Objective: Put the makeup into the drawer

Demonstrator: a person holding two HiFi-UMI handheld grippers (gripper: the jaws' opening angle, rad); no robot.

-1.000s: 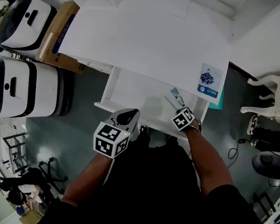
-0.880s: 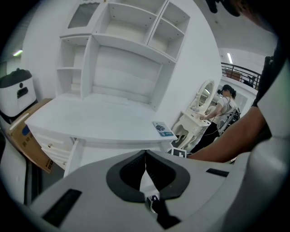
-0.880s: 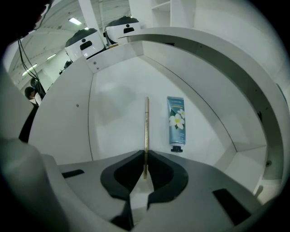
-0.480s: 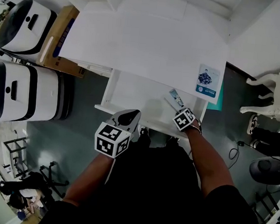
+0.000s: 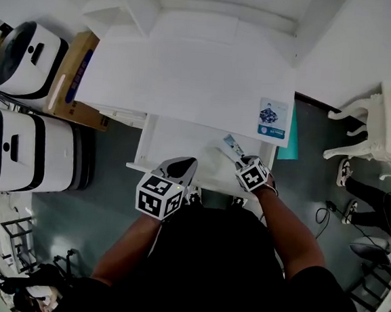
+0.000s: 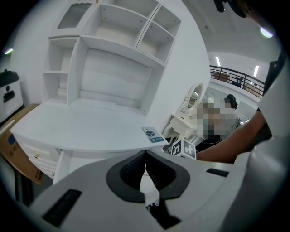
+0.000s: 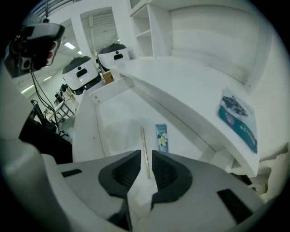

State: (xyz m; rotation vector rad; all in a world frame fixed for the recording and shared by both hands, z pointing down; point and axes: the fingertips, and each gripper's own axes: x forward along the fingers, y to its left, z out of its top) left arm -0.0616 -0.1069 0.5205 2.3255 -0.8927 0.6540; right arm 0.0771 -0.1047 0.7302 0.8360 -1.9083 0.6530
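The white desk's drawer [image 5: 173,143] stands pulled out. On its floor lie a thin beige makeup pencil [image 7: 144,149] and a small blue tube with a flower print [image 7: 161,137], side by side; the tube [image 5: 232,145] also shows in the head view. My right gripper [image 7: 145,170] hangs above the pencil. Its jaws have just been opening, stand a little apart and hold nothing; the pencil shows through the gap. My left gripper [image 6: 145,163] is shut and empty near the drawer's front edge [image 5: 181,165].
A blue-and-white card [image 5: 272,119] lies on the desk top's right corner. Two white rounded machines [image 5: 27,56] and a cardboard box [image 5: 69,83] stand left of the desk. A white chair [image 5: 381,127] is at the right. Shelves [image 6: 122,27] rise behind the desk.
The right gripper has lifted a little off the drawer's right end. The head view has shifted, so the desk sits higher and further left. The left gripper has barely moved.
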